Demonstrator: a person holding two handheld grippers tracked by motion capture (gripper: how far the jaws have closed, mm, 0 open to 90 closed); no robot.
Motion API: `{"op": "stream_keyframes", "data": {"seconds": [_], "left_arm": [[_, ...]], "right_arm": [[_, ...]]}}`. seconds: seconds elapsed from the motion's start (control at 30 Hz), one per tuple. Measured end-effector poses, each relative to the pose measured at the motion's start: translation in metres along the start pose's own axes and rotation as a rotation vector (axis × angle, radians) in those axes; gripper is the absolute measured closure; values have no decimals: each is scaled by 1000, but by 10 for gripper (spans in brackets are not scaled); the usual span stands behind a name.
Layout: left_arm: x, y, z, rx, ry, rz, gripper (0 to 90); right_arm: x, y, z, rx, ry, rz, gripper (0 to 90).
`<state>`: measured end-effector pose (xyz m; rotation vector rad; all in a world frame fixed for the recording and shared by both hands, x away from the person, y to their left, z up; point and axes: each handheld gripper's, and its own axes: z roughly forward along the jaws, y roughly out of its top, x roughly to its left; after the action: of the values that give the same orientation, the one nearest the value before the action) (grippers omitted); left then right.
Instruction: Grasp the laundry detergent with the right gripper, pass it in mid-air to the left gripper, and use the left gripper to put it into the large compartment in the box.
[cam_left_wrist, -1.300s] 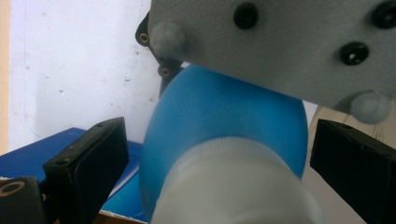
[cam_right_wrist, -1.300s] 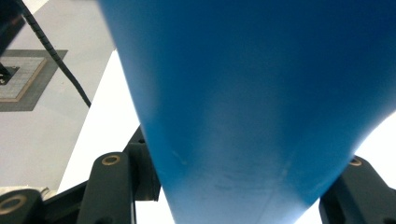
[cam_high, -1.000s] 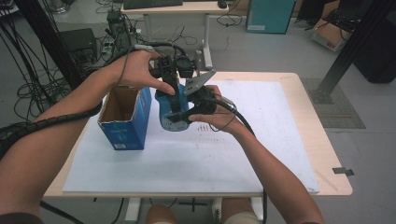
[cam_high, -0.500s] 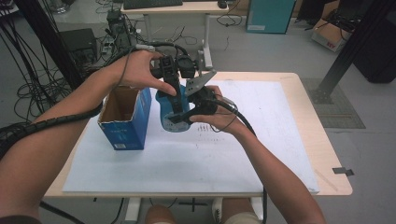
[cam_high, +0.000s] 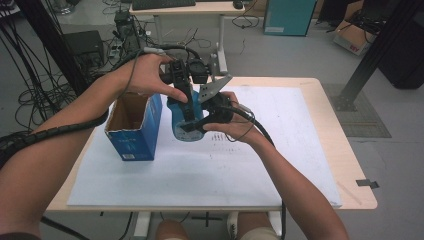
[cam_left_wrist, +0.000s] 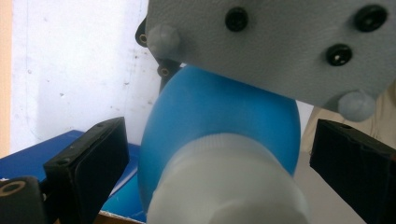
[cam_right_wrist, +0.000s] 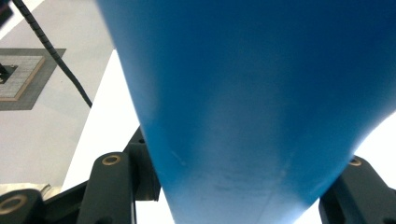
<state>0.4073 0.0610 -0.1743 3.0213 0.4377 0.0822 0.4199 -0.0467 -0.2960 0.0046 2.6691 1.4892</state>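
The right gripper (cam_high: 192, 125) is clamped on the lower body of a blue bottle (cam_high: 181, 120), its jaws pressed against both sides; the left gripper (cam_left_wrist: 219, 163) stands wide, its jaws apart on either side of the bottle's white cap (cam_left_wrist: 229, 186) and clear of it. The bottle, smooth and rounded, is held upright above the white sheet (cam_high: 250, 170), just beside an open blue carton (cam_high: 131, 131); the carton's white lettering is too small to read.

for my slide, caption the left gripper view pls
Left gripper's open fingers flank a blue bottle's white cap.
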Motion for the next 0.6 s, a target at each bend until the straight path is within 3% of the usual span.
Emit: {"op": "stream_keyframes", "data": {"seconds": [0.33, 0.47, 0.5, 0.6], "left_arm": [[-1, -1, 0, -9, -14, -16, 52], [-1, 0, -1, 4, -15, -2, 51], [-1, 0, -1, 4, -15, -2, 52], [-1, 0, -1, 4, -14, -4, 51]], "right_arm": [[0, 0, -1, 2, 2, -1, 425], [0, 1, -2, -1, 0, -5, 425], [-3, 1, -2, -13, -20, -50, 425], [0, 1, -2, -13, -12, -11, 426]]}}
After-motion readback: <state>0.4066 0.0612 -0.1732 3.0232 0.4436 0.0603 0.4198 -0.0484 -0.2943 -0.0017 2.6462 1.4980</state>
